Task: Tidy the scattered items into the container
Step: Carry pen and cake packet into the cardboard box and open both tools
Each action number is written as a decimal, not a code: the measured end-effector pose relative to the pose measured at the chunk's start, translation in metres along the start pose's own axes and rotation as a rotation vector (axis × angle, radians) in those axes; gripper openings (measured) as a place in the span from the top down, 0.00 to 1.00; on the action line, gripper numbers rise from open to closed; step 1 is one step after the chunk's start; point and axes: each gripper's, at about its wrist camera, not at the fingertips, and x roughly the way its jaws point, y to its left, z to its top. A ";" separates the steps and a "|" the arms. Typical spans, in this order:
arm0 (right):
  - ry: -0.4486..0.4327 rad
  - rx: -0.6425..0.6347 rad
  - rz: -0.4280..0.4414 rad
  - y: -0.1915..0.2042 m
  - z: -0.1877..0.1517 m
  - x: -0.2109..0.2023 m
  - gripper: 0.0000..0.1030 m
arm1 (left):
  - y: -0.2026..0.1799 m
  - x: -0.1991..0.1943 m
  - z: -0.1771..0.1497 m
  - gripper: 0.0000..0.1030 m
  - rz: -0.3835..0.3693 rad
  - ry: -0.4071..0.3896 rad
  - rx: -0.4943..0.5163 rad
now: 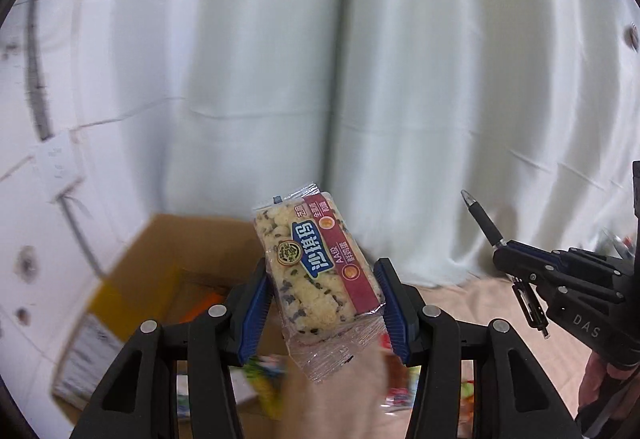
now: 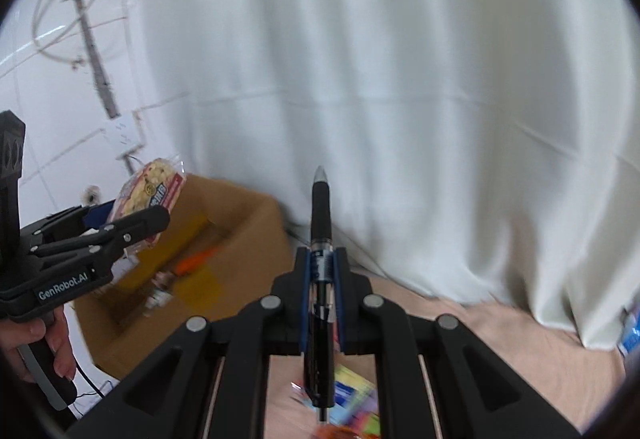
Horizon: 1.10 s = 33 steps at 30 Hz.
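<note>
The left gripper (image 1: 324, 303) pinches a wrapped sachima snack bar (image 1: 316, 271) by its sides, lifted clear of the floor; the right gripper (image 2: 320, 271) is pressed onto a black pen (image 2: 321, 215), tip pointing forward. Both hover just short of the open cardboard box (image 2: 240, 223), which sits on the floor against the white curtain (image 2: 400, 79). To finish well, I would carry each item over the box's near edge before letting go, lowering the pen flat. Only the right wrist view shows the box's inside, where an orange item (image 2: 196, 261) lies; the left view shows more blurred packets (image 1: 264, 371) below.
</note>
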 end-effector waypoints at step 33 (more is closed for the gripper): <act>0.160 -0.088 0.222 0.155 -0.012 0.139 0.86 | 0.177 0.035 -0.066 0.49 0.165 0.199 -0.158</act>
